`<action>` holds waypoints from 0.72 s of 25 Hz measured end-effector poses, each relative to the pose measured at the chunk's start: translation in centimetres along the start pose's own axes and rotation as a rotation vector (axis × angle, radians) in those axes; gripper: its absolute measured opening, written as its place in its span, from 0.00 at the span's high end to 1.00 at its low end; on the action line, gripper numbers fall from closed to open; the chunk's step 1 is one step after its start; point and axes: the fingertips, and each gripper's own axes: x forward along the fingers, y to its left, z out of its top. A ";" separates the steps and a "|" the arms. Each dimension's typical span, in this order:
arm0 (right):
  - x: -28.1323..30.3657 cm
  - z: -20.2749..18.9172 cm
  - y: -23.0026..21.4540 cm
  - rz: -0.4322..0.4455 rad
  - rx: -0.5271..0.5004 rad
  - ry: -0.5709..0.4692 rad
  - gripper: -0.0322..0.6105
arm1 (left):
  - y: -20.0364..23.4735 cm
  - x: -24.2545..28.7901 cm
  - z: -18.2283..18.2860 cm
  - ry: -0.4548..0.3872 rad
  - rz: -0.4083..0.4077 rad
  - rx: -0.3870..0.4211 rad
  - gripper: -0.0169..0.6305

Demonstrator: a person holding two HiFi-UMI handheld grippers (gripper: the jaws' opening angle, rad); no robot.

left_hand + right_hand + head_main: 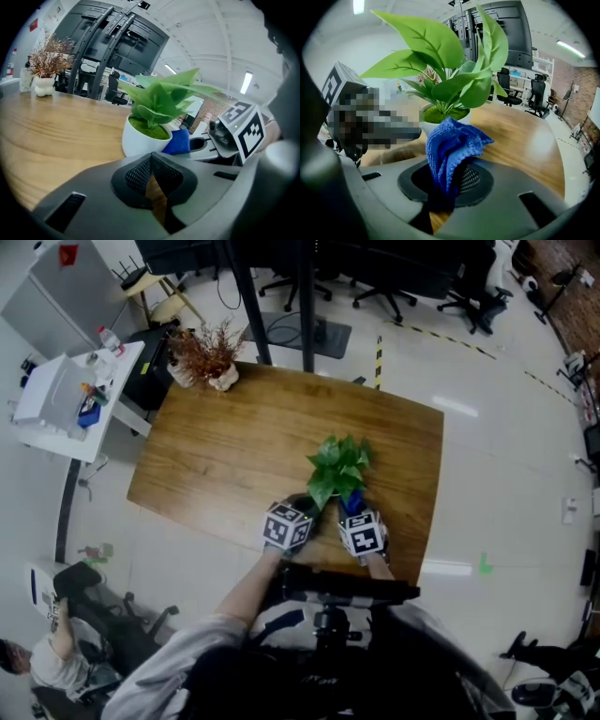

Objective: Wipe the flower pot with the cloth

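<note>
Right gripper (449,183) jaws clamped on blue cloth (451,145), which is up against the white flower pot (138,140) near the table's (234,451) front edge. Left gripper (151,164) jaws together, empty, just beside the pot. In the head view, leaves (339,465) hide the pot.

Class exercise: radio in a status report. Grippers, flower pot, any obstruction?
Left gripper shut, empty. Right gripper shut on blue cloth, at white flower pot side. Leaves overhang; nothing blocking.
</note>
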 end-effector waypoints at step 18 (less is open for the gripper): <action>-3.1 1.8 1.6 -0.052 0.094 -0.120 0.82 | 7.9 1.0 6.7 -0.079 0.071 0.083 0.97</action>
